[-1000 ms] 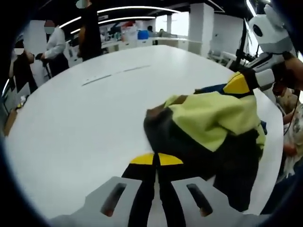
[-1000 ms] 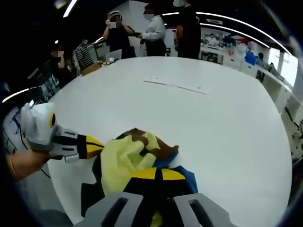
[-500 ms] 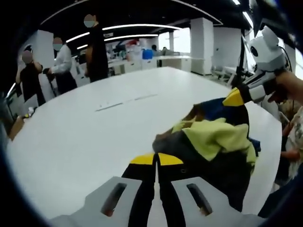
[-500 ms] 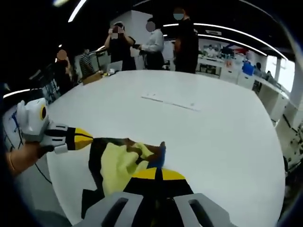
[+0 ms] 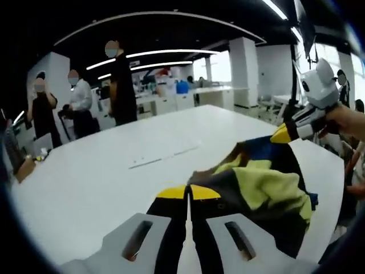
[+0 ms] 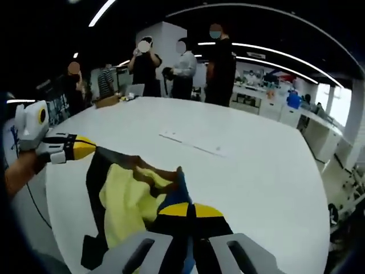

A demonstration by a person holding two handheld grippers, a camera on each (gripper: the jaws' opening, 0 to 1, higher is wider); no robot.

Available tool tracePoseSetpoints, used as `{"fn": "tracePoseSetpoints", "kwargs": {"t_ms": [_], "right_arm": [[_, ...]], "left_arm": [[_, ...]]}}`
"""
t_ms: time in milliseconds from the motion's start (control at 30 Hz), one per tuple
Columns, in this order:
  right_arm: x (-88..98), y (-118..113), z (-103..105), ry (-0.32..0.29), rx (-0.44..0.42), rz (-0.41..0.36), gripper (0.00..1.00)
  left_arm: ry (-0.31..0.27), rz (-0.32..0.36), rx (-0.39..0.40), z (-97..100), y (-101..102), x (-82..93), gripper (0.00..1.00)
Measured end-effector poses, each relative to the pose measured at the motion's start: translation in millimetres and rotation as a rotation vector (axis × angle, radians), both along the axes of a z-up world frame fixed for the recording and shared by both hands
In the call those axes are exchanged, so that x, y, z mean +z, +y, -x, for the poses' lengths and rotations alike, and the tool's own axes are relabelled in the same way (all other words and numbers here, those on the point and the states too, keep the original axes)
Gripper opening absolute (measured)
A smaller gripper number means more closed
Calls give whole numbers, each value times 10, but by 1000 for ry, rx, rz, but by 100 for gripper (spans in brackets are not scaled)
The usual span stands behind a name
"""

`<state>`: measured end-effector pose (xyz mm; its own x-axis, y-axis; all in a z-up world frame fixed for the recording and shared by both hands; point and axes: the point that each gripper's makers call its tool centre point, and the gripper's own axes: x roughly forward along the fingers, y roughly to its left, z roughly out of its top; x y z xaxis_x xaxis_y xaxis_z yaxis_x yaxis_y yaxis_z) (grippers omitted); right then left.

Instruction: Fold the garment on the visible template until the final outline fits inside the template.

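A garment [image 5: 259,182] in yellow, dark brown and blue hangs over the white table [image 5: 97,177], stretched between both grippers. My left gripper [image 5: 187,192] is shut on one dark edge of it. In the left gripper view my right gripper [image 5: 283,134] comes in from the right, shut on a blue corner. The right gripper view has the garment [image 6: 122,197] drooping between my right gripper [image 6: 190,210] at the bottom and my left gripper [image 6: 85,146] at the left. Thin template lines [image 5: 163,156] lie on the table beyond the cloth, and these template lines [image 6: 191,145] sit mid-table.
Several people [image 6: 182,68] stand at the table's far side, and others [image 5: 117,80] are by its far edge. A person's hand [image 6: 17,171] holds the left gripper. Desks and shelves [image 5: 182,100] fill the room behind. The table's rim [image 5: 328,188] runs close on the right.
Both grippers have risen and drawn apart, lifting the bunched garment off the table and stretching it out between them. Both views now look more level across the room.
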<state>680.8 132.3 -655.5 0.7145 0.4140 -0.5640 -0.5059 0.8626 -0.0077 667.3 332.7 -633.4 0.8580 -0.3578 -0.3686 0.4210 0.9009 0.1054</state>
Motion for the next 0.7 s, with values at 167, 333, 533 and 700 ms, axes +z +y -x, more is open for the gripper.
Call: {"fn": "tracePoseSetpoints", "kwargs": {"t_ms": [167,333,533,700], "right_arm": [[60,-97,-246,-45,-61,-19,0],[46,-240,-475,-75,-130,-18,0],[-124,-373,-734,-69,-205,-45,0],[-235,-386,-915,-59,-234,-79,0]], "left_arm": [[-35,-11,10,-227,8,92,0],[-61,-30,24,-448,-4,142,0],[-61,-61,33,-741,-19,9,0],[-7,-36,35,-912,-59,-210,0]]}}
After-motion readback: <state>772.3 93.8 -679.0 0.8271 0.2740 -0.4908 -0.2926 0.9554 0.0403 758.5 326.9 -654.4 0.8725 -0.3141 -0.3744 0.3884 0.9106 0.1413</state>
